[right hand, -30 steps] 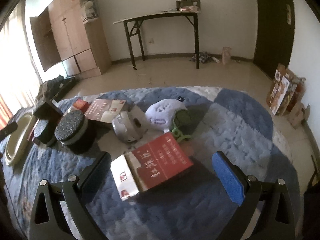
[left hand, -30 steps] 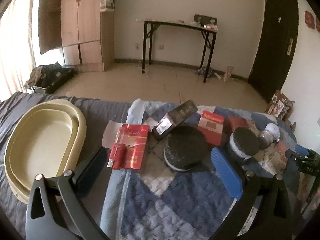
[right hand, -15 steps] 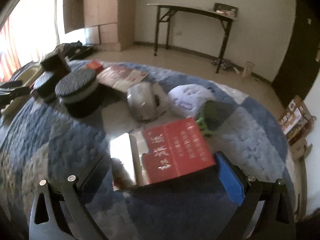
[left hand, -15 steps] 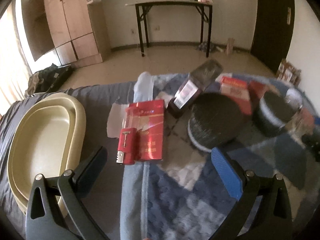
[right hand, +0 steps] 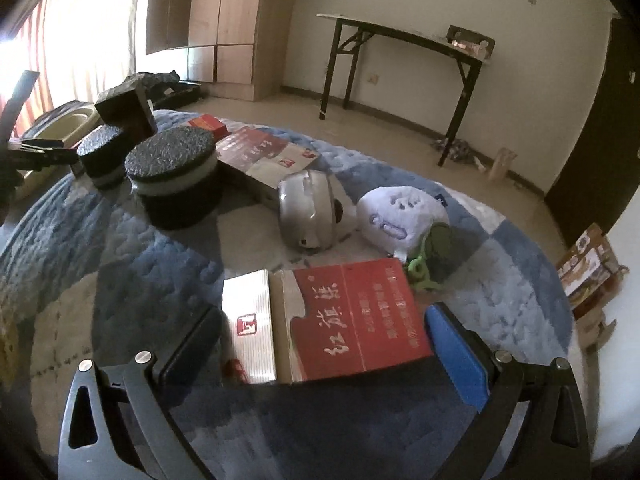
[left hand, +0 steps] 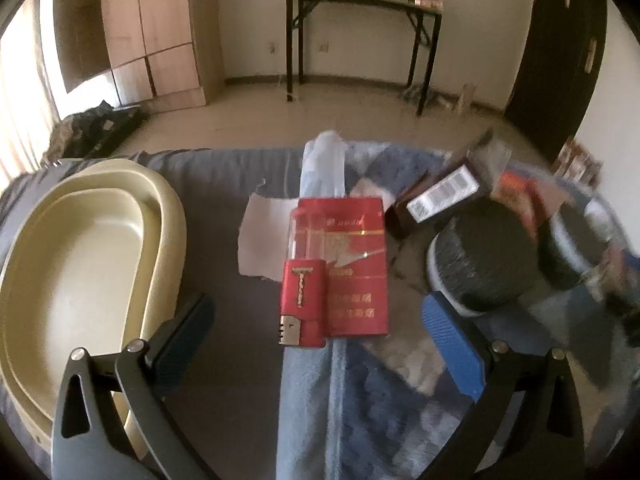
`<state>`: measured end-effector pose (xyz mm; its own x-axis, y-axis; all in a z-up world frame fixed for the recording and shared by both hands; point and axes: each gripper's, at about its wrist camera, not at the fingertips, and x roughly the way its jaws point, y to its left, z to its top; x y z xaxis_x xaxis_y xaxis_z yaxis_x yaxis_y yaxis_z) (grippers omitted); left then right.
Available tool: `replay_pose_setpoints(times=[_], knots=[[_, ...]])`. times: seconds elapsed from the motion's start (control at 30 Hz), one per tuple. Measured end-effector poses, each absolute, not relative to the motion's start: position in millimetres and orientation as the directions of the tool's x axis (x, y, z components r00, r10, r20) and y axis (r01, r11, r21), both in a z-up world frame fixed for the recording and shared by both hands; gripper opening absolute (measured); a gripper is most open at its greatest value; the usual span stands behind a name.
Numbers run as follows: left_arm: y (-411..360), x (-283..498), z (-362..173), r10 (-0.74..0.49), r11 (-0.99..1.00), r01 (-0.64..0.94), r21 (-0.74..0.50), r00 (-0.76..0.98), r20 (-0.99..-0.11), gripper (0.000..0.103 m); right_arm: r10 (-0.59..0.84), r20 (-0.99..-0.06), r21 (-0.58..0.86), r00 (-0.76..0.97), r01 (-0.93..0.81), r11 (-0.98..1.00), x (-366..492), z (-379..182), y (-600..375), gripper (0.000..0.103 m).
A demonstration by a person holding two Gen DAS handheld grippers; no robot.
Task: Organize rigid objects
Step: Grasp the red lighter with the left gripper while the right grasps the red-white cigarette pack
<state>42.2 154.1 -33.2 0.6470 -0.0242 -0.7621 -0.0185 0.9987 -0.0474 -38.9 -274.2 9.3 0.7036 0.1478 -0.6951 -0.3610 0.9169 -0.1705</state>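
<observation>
Left gripper [left hand: 316, 340] has its jaws wide apart and just starting to close in, nothing pinched yet. The small red box [left hand: 302, 304] sits between them, lying on a bigger red pack [left hand: 352, 264]. Right gripper [right hand: 320, 344] straddles the red and silver carton [right hand: 324, 324]; can't tell if the pads actually touch it. Cream tub [left hand: 80, 264] off left, black round tins [right hand: 172, 176] further back.

We count two black foam discs [right hand: 170, 152] [right hand: 101, 141], three red boxes [right hand: 360, 316] [right hand: 260, 152] [right hand: 208, 124], one silver helmet [right hand: 310, 208], one cream basin [left hand: 80, 248].
</observation>
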Motion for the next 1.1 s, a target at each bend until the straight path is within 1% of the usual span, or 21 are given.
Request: replay_pose_setpoints(times=[0.03,0.1,0.13,0.17,0.27,0.33,0.37,0.4,0.47,0.5,0.53,0.57,0.63,0.77,0.87,0.97,1.07,1.1], knots=[[158,41,-29,-0.041,0.998,-0.017,-0.068,0.653,-0.756,0.094,0.149,-0.696,-0.168,0.702,-0.362,0.917,-38,9,-275,0.103],[165,41,-25,-0.06,0.995,-0.016,-0.094,0.657,-0.752,0.077,0.148,-0.7,-0.164,0.699,-0.359,0.919,-36,7,-277,0.103],[168,42,-25,-0.07,0.994,-0.016,-0.106,0.653,-0.754,0.074,0.151,-0.705,-0.157,0.693,-0.36,0.92,-34,6,-278,0.103],[169,45,-26,-0.078,0.993,-0.014,-0.114,0.647,-0.759,0.069,0.153,-0.707,-0.152,0.69,-0.36,0.921,-34,5,-279,0.103],[172,54,-37,-0.095,0.991,-0.018,-0.135,0.618,-0.781,0.063,0.158,-0.71,-0.141,0.687,-0.358,0.923,-31,5,-282,0.103],[171,54,-37,-0.104,0.987,-0.028,-0.157,0.634,-0.766,0.057,0.16,-0.713,-0.138,0.683,-0.36,0.923,-29,4,-283,0.103],[171,54,-36,-0.097,0.988,-0.028,-0.149,0.638,-0.764,0.05,0.155,-0.716,-0.141,0.68,-0.359,0.923,-28,3,-283,0.103],[171,54,-36,-0.098,0.989,-0.023,-0.145,0.637,-0.764,0.046,0.152,-0.72,-0.144,0.677,-0.36,0.922,-27,1,-282,0.103],[171,53,-36,-0.119,0.986,-0.015,-0.168,0.639,-0.76,0.032,0.148,-0.723,-0.158,0.675,-0.37,0.916,-25,-2,-279,0.102],[171,53,-36,-0.129,0.984,-0.009,-0.176,0.641,-0.756,0.031,0.14,-0.721,-0.168,0.678,-0.368,0.914,-25,-3,-277,0.099],[170,53,-36,-0.131,0.984,-0.006,-0.177,0.644,-0.754,0.027,0.132,-0.719,-0.179,0.683,-0.366,0.913,-26,-2,-275,0.095],[169,53,-37,-0.117,0.987,-0.009,-0.161,0.648,-0.752,0.024,0.132,-0.715,-0.182,0.686,-0.366,0.912,-26,-2,-275,0.095],[170,51,-36,-0.107,0.987,-0.018,-0.158,0.658,-0.746,0.024,0.137,-0.711,-0.184,0.69,-0.371,0.91,-27,-2,-274,0.093],[176,51,-37,-0.129,0.981,-0.021,-0.192,0.668,-0.733,0.024,0.147,-0.701,-0.18,0.697,-0.373,0.91,-30,-2,-275,0.092],[174,44,-32,-0.106,0.985,-0.028,-0.173,0.687,-0.719,0.024,0.167,-0.678,-0.178,0.716,-0.38,0.908,-40,5,-277,0.092],[175,28,-16,-0.098,0.985,-0.028,-0.17,0.718,-0.689,0.024,0.212,-0.642,-0.174,0.737,-0.409,0.896,-60,22,-274,0.092],[189,7,13,-0.094,0.982,-0.032,-0.184,0.764,-0.638,0.024,0.298,-0.625,-0.153,0.721,-0.488,0.859,-77,50,-249,0.092],[197,0,22,-0.084,0.981,-0.044,-0.187,0.778,-0.623,0.024,0.341,-0.62,-0.161,0.707,-0.54,0.826,-79,64,-226,0.092]])
